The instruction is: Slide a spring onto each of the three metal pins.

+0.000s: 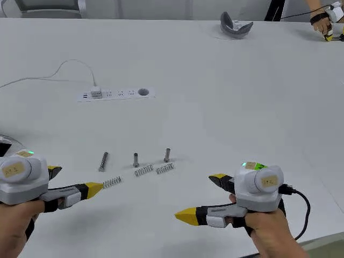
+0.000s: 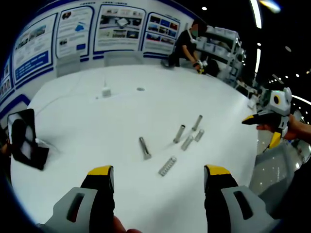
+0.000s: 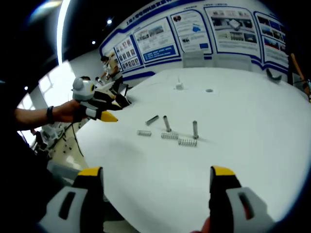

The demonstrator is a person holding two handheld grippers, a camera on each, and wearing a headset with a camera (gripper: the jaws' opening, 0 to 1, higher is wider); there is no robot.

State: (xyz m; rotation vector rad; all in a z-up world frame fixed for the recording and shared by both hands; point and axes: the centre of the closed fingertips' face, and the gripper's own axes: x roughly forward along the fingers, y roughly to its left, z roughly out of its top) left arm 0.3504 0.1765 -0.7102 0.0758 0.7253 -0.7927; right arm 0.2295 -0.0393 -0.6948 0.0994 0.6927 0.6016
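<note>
Left gripper (image 1: pixel 74 179): held low at the near left of the table (image 1: pixel 215 97); its jaws are spread wide and nothing is gripped between them.
Right gripper (image 1: pixel 201 196): held at the near right, pointed leftward across the table; its jaws are likewise parted, with nothing between them.
Pins: three are set out in a row on the white top, beyond the two grippers.
Left pin (image 1: pixel 103 161): laid on its side.
Middle pin (image 1: pixel 136 159): stood upright.
Right pin (image 1: pixel 167 155): stood upright as well.
Springs: all three are laid flat on the table, on the near side of the pins (none is threaded on a pin).
Left spring (image 1: pixel 112 182): found near the yellow tip of the left gripper's forward jaw, apart from it.
Middle spring (image 1: pixel 143 170): placed just before the middle pin.
Right spring (image 1: pixel 165 168): placed just beside the middle spring, before the right pin.
Power strip (image 1: pixel 115 94): seen farther back, well apart from the pins, with a white plug and cable (image 1: pixel 54 75) led off to the left.
Grey curved object (image 1: pixel 235 25): left at the far end of the table.
</note>
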